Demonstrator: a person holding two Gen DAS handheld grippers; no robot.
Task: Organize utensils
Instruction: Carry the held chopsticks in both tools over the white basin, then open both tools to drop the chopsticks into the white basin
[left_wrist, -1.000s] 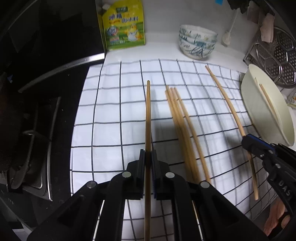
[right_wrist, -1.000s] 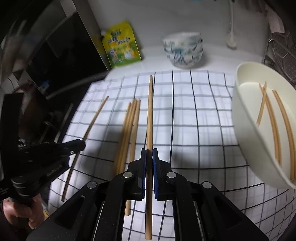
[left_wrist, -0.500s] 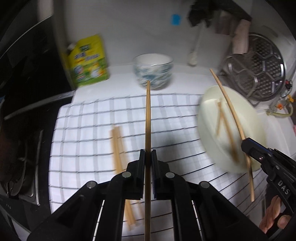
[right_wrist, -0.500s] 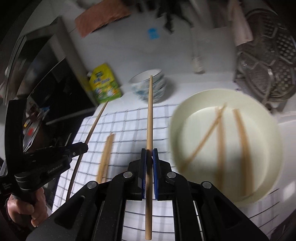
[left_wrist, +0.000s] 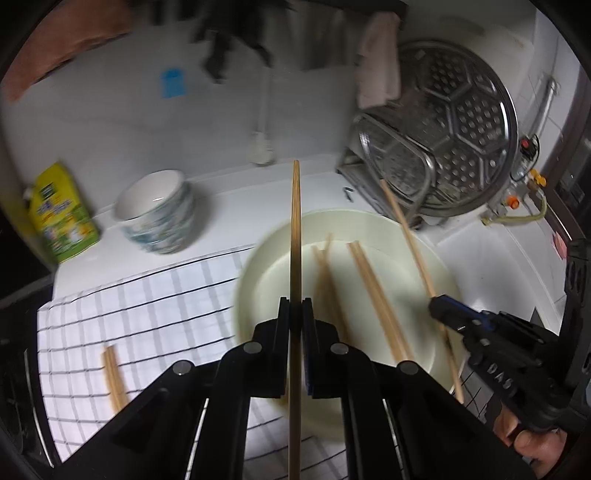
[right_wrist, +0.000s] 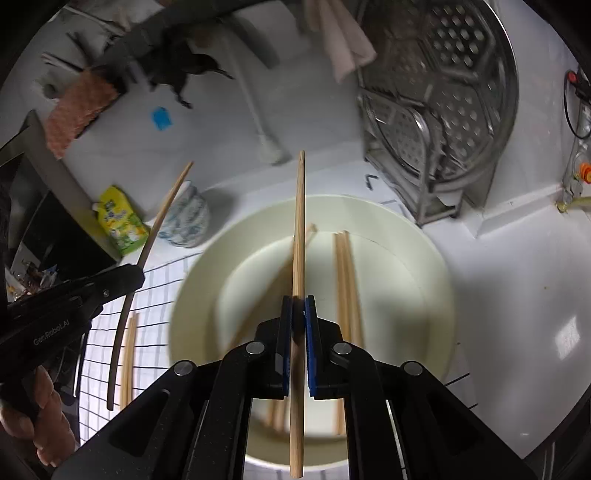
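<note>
My left gripper (left_wrist: 295, 314) is shut on a wooden chopstick (left_wrist: 295, 236) that points forward over the near rim of a cream bowl (left_wrist: 258, 266). My right gripper (right_wrist: 298, 312) is shut on another chopstick (right_wrist: 300, 221), held above the middle of the same bowl (right_wrist: 424, 258). Several chopsticks (right_wrist: 345, 280) lie inside the bowl. In the left wrist view the right gripper (left_wrist: 439, 306) shows at the right with its chopstick (left_wrist: 410, 236); in the right wrist view the left gripper (right_wrist: 133, 275) is at the left. Two loose chopsticks (left_wrist: 112, 373) lie on the checked cloth (left_wrist: 147, 310).
A stack of patterned bowls (left_wrist: 159, 218) and a yellow-green pouch (left_wrist: 59, 214) stand at the back left. A metal steamer rack (left_wrist: 443, 136) leans behind the cream bowl. The white counter (right_wrist: 517, 277) runs to the right. A dark stove edge (left_wrist: 14, 369) lies left of the cloth.
Both grippers have swung to the right and risen, carrying their chopsticks from over the checked cloth to over the cream bowl. The bowl now fills the middle of both views.
</note>
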